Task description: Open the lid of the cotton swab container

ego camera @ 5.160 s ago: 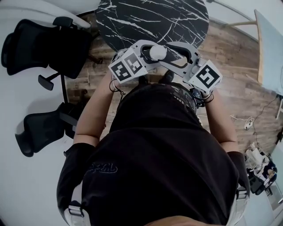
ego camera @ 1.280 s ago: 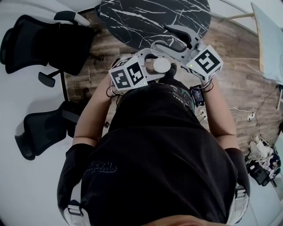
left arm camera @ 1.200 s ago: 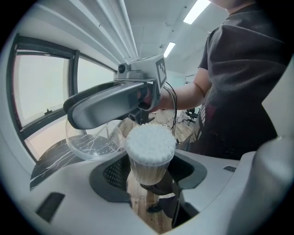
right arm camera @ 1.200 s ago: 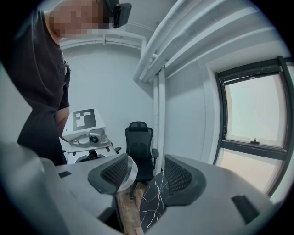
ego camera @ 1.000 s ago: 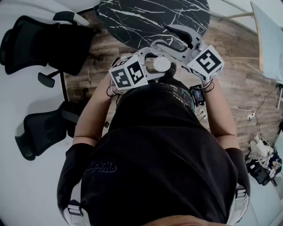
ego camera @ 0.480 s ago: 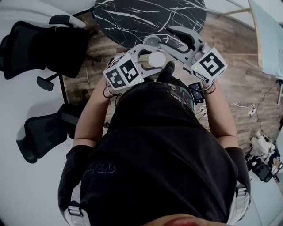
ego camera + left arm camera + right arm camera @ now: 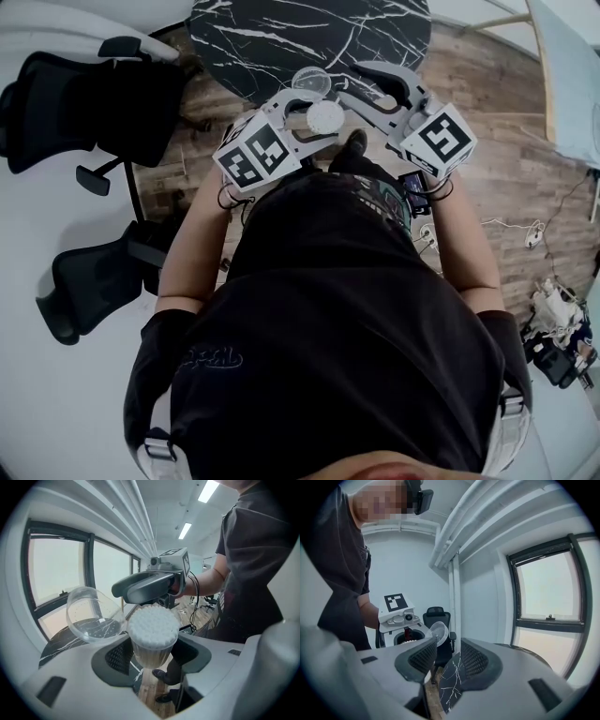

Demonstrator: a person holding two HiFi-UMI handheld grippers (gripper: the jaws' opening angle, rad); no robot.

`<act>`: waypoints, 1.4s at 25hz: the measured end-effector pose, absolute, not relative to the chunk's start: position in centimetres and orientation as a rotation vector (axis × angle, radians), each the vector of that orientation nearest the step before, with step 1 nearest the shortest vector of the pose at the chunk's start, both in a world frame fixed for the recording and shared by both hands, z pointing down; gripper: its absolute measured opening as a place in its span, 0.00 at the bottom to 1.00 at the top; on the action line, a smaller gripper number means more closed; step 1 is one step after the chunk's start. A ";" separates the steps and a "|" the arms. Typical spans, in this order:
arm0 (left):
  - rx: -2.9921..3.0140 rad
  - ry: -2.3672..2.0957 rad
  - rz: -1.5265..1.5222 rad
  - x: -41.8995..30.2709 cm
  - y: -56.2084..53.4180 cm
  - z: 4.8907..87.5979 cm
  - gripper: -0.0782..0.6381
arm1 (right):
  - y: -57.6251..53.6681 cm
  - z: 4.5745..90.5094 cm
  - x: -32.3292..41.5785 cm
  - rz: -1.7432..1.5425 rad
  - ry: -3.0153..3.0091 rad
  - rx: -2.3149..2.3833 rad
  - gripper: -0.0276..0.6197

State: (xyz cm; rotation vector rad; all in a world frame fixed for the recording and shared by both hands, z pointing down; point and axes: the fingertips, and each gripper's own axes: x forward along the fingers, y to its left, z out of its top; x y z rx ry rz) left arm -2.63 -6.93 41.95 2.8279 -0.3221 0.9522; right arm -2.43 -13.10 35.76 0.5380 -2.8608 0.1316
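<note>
My left gripper (image 7: 153,654) is shut on the clear cotton swab container (image 7: 151,645), which stands upright and is packed with white swab tips (image 7: 153,625). Its clear lid (image 7: 93,616) is tipped open to the left, still hanging at the rim. In the head view the container (image 7: 325,116) sits in the left gripper (image 7: 317,122) just off the table's near edge, with the lid (image 7: 310,82) above it. My right gripper (image 7: 352,81) hovers beside the lid without touching it. Its jaws are closing with nothing between them (image 7: 443,660); the lid (image 7: 439,631) shows beyond them.
A round black marble table (image 7: 281,37) stands just ahead of the grippers. Two black office chairs (image 7: 94,103) (image 7: 89,281) are on the left. Wooden floor lies below, with cables and small devices (image 7: 553,337) at the right. The person's torso fills the lower head view.
The lid, down on the container a second ago, now stands swung open. Both grippers have shifted a little up toward the table, and the right gripper has come off the lid.
</note>
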 end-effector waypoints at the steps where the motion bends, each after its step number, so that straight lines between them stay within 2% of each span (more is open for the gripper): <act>1: 2.820 -0.347 0.947 -2.3 -7.3 42.0 0.47 | -13.3 36.0 -2.0 0.137 -2.857 0.542 0.30; 15: 2.734 -0.611 0.879 3.4 -12.8 41.5 0.47 | -16.7 38.0 5.7 0.203 -2.797 0.594 0.09; 27: 2.668 -0.820 0.835 7.7 -16.4 41.8 0.47 | -18.7 39.3 10.5 0.245 -2.781 0.577 0.08; 35: 2.610 -0.906 0.834 7.2 -18.1 43.1 0.47 | -20.3 40.5 11.5 0.276 -2.769 0.590 0.08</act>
